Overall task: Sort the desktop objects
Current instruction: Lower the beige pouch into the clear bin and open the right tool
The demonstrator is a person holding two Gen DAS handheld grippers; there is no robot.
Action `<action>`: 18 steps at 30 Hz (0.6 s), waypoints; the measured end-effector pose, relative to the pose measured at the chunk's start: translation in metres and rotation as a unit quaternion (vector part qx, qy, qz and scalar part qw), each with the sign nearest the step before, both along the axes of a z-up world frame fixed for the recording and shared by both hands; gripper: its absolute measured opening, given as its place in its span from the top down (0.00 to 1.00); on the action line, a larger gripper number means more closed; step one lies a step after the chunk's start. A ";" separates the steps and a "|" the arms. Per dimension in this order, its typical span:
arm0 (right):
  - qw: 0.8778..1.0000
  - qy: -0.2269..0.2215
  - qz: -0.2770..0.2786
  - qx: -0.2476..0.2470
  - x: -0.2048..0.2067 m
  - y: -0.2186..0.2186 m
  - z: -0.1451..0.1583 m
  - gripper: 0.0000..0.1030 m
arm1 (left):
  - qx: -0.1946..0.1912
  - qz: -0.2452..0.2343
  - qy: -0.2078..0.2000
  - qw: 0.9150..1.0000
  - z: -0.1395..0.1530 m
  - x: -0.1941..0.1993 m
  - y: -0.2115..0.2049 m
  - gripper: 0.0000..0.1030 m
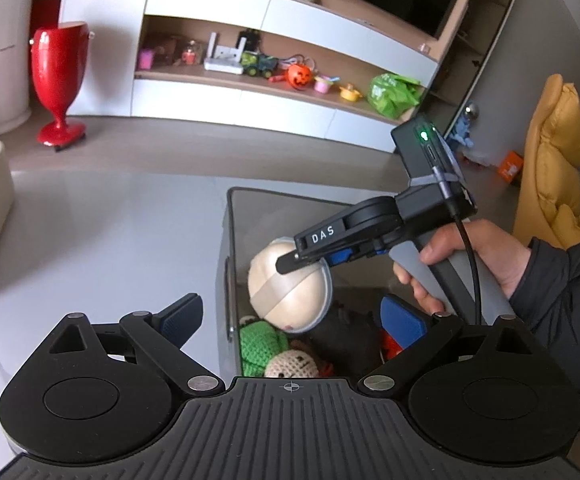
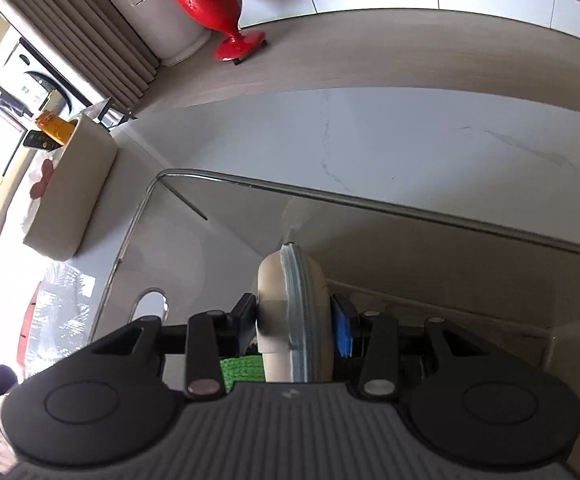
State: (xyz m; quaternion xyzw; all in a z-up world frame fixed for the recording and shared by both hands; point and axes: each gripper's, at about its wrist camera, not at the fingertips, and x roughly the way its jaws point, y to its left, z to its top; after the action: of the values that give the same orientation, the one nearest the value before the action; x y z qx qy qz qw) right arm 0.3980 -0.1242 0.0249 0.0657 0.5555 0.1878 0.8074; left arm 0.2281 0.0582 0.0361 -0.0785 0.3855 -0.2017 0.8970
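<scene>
The right claw (image 2: 295, 322) is clamped on a cream, disc-shaped case (image 2: 290, 312) with a grey zip band around its edge — one finger pad presses each flat face. In the left wrist view the same right claw (image 1: 310, 258), held in the person's right hand (image 1: 474, 264), suspends the case (image 1: 290, 280) over the open top of a transparent storage bin (image 1: 230, 240). Inside the bin, below the case, lie a green crocheted toy (image 1: 260, 346), a beige crocheted doll head (image 1: 294, 364), a dark soft object and something red; the bottom of the bin is partly hidden, so further contents cannot be identified. The left claw (image 1: 294, 320) is spread wide and grips nothing, its blue-padded fingers (image 1: 182, 316) straddling the near corner of the bin. The bin stands on a white marble-patterned bench (image 2: 410, 140). Toward the left end of the bench sits a cream holder (image 2: 74, 192) containing an orange item and a black item, possibly a remote control. Beyond the bench — a red goblet-shaped vase (image 1: 58, 80) on the floor and a shelf unit (image 1: 274, 80) carrying toys.
</scene>
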 end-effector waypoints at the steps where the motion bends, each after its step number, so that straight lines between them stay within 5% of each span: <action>1: 1.000 -0.001 -0.001 -0.004 -0.001 -0.001 0.001 0.51 | 0.001 0.000 0.002 1.000 -0.001 0.001 0.000 0.04; 10: 0.999 -0.039 -0.019 -0.026 -0.020 -0.018 0.033 0.46 | 0.003 0.001 0.015 1.000 -0.010 0.006 0.002 0.04; 15: 0.994 -0.100 -0.044 0.012 -0.055 -0.056 0.071 0.46 | -0.001 -0.001 0.032 0.999 -0.021 0.019 0.003 0.04; 18: 0.979 -0.168 -0.088 0.073 -0.093 -0.104 0.098 0.46 | -0.074 -0.004 0.077 0.994 -0.038 0.040 0.024 0.04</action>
State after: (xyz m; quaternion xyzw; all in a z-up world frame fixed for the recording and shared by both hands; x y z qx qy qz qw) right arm 0.3055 -0.2281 0.1230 0.1404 0.3892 0.1643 0.8954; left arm 0.2677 0.0821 -0.0023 -0.1584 0.4376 -0.2262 0.8557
